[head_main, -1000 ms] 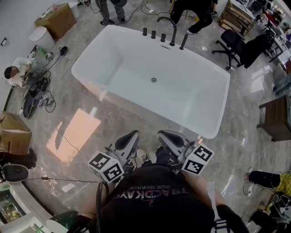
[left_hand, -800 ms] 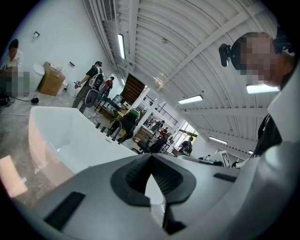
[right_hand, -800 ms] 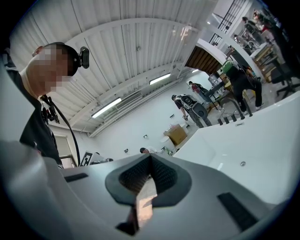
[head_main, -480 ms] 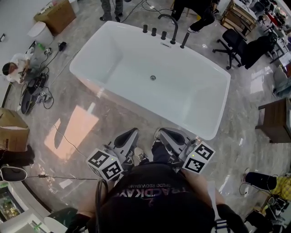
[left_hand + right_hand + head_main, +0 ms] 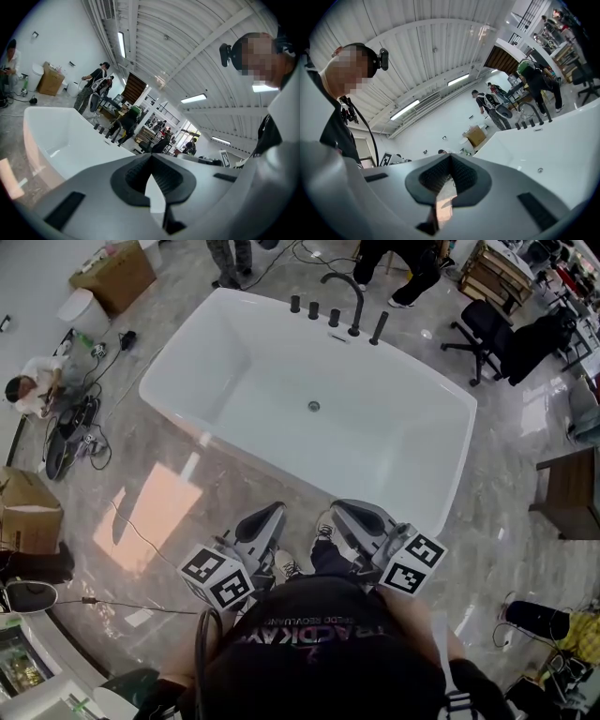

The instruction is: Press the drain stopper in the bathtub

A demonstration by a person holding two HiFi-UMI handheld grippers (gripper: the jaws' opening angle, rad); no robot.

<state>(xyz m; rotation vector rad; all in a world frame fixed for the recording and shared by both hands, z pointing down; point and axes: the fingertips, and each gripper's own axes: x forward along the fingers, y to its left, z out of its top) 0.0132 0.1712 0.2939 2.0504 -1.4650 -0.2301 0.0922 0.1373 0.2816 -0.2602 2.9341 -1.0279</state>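
White bathtub (image 5: 412, 437) lies ahead of me, long axis running left to right, slightly skewed. The drain stopper (image 5: 314, 406) sits mid-floor toward the faucet (image 5: 354, 296) side, round, facing up, no long axis of its own. My left gripper (image 5: 272, 515) and right gripper (image 5: 343, 509) hang near my body, short of the near rim, jaws closed on nothing; the stopper is forward and down between them, right looks marginally nearer.

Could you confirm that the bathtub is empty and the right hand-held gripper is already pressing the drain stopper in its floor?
Not quite: the head view shows the right hand-held gripper held outside the empty bathtub, close to the person, well short of the drain stopper in its floor.
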